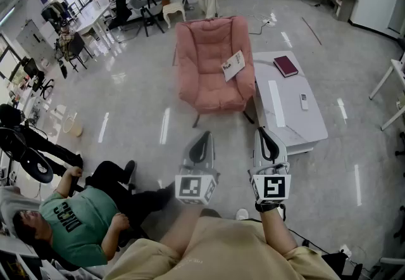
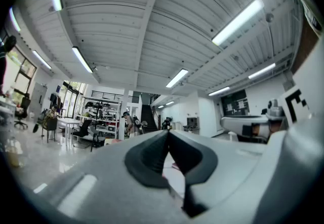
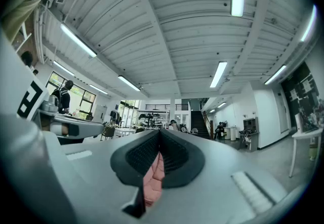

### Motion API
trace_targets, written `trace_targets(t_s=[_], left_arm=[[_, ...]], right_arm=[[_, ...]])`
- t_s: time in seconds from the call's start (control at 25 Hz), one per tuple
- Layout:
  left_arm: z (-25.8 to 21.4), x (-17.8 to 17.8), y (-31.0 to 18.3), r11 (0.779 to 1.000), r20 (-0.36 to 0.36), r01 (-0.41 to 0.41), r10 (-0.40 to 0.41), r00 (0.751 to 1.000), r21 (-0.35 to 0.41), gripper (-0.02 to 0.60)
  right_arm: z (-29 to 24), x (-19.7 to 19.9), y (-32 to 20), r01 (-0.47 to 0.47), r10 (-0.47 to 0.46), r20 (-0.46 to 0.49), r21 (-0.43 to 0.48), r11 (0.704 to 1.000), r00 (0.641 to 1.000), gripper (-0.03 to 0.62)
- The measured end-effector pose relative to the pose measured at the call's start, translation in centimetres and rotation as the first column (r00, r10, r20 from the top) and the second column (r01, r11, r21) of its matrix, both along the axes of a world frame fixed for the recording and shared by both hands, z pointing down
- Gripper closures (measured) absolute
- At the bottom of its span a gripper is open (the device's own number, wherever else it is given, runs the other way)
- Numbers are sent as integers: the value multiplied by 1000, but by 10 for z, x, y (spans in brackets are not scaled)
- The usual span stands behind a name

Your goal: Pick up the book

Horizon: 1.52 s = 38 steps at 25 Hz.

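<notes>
1. While both claws hover over the floor, well short of the furniture, neither holds anything. The left claw has its jaws pressed together with nothing between them. The right claw is likewise closed and empty, with only the armchair's pink showing past its pads.
2. The book, dark red, lies flat at the far end of the white desk. It is at about 1 o'clock from the right claw and well apart from it.
3. A small remote lies on the same desk at about 5 o'clock from the book, apart from it.
4. The armchair stands at 12 o'clock from the claws, just beside the desk. A white booklet leans on it at 9 o'clock from the book.
5. Judging by its look, the book has stiff boards and a smooth cover, so it is rigid, fairly weighty and somewhat slippery.
6. Lying flat, it offers only its thickness. The likely hold is across both covers near the spine, taken from an edge close to the desk's rim.
7. A shallow bite at a corner could let it pivot or the pages fan, so the pads should reach well in. The right claw, being nearer, must open first.
</notes>
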<state>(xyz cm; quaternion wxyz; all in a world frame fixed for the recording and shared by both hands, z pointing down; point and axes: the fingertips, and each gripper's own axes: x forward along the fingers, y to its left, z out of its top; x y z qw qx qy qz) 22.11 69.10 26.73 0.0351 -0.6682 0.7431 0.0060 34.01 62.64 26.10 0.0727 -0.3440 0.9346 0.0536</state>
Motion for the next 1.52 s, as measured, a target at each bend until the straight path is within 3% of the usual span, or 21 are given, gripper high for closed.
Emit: trace_targets(t_s=[0.24, 0.48, 0.64, 1.0, 1.32, 1.52], left_arm=[[24, 5, -17, 997, -39, 62, -63, 997, -42, 580], [35, -13, -54, 998, -44, 13, -15, 999, -56, 580], [37, -54, -101, 997, -41, -28, 25, 999, -65, 581], [17, -189, -207, 994, -77, -112, 111, 991, -9, 580], [51, -293, -263, 992, -163, -113, 103, 981, -55, 580], [63, -312, -311, 989, -161, -131, 118, 980, -67, 580]], right_arm=[[15, 22, -35, -32, 31, -21, -24, 999, 999, 589], [34, -10, -73, -28, 21, -54, -122, 992, 998, 589], [41, -59, -113, 15, -25, -63, -149, 989, 998, 589], [14, -211, -193, 45, -56, -106, -104, 994, 993, 589], [45, -291, -247, 33, -61, -145, -188, 982, 988, 589], [60, -309, -298, 30, -64, -144, -222, 975, 988, 589]])
